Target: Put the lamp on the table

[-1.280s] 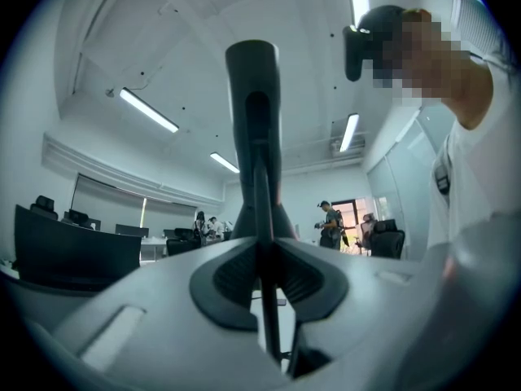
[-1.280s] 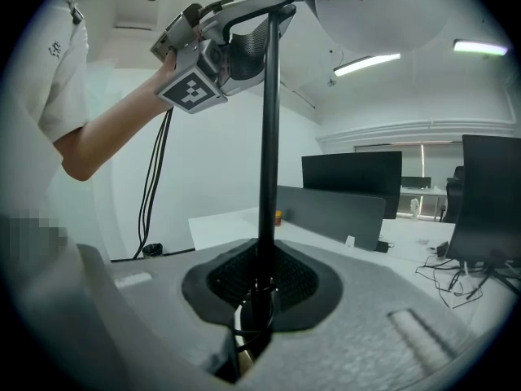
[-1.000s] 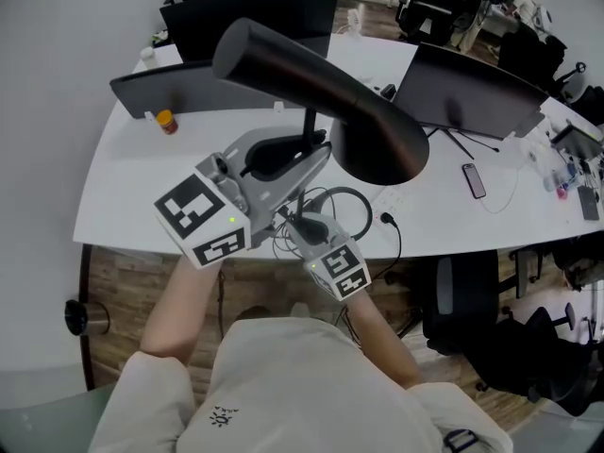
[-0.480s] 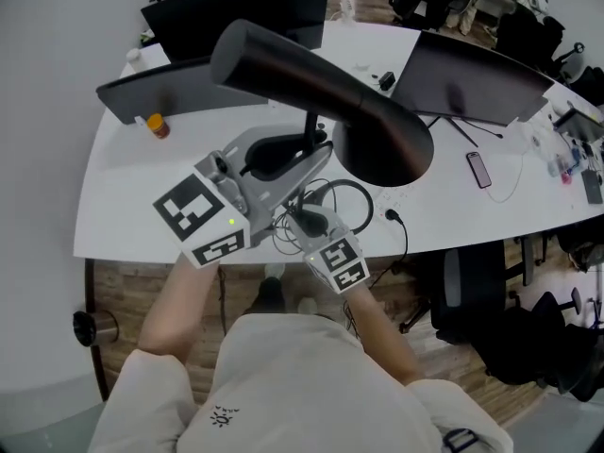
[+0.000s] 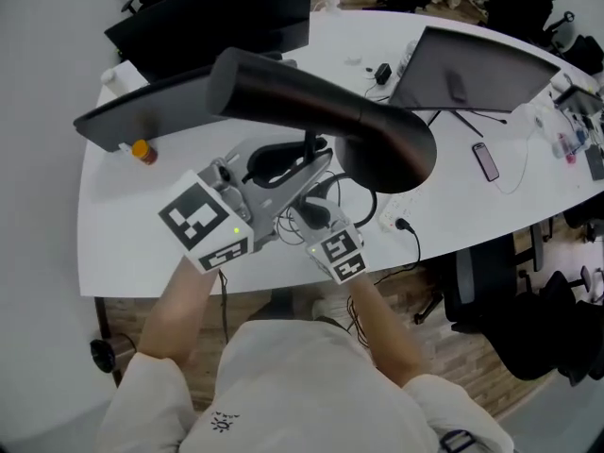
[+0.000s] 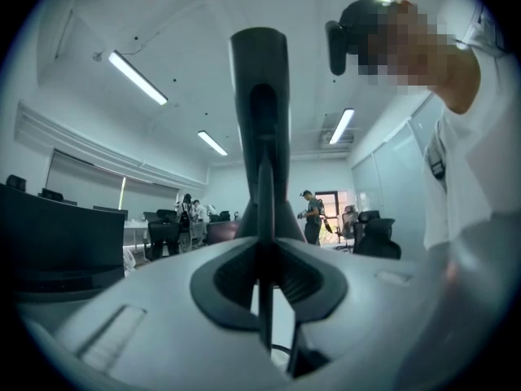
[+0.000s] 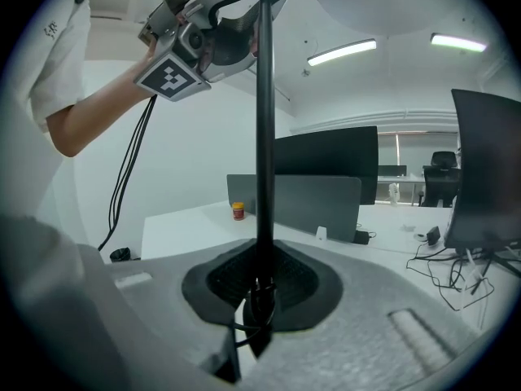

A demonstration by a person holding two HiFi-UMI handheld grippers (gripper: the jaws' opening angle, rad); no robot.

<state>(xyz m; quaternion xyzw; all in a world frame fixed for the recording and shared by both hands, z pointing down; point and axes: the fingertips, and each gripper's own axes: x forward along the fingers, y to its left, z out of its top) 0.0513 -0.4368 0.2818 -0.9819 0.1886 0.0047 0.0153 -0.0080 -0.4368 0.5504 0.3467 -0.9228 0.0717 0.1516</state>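
I hold a black lamp above the white table (image 5: pixel 132 253). In the head view its long dark head (image 5: pixel 283 97) widens to a round end (image 5: pixel 392 154), and the thin black pole (image 5: pixel 310 144) runs beneath it. My left gripper (image 5: pixel 311 159) is shut on the pole high up, seen pinched between its pads in the left gripper view (image 6: pixel 262 251). My right gripper (image 5: pixel 307 217) is shut on the same pole lower down. In the right gripper view the pole (image 7: pixel 264 137) rises from the right gripper (image 7: pixel 260 287) to the left gripper (image 7: pixel 232 35) above.
Two dark monitors (image 5: pixel 217 17) (image 5: pixel 481 59) and a grey panel (image 5: pixel 142 111) stand on the table. An orange-capped bottle (image 5: pixel 142 151), a phone (image 5: pixel 485 161) and cables (image 5: pixel 401 220) lie there. A black chair (image 5: pixel 477 281) is at the table's right front. People stand far off (image 6: pixel 313 217).
The table edge has slid toward me in the head view, so the lamp and both grippers now hang over the tabletop. Both grips on the pole are unchanged.
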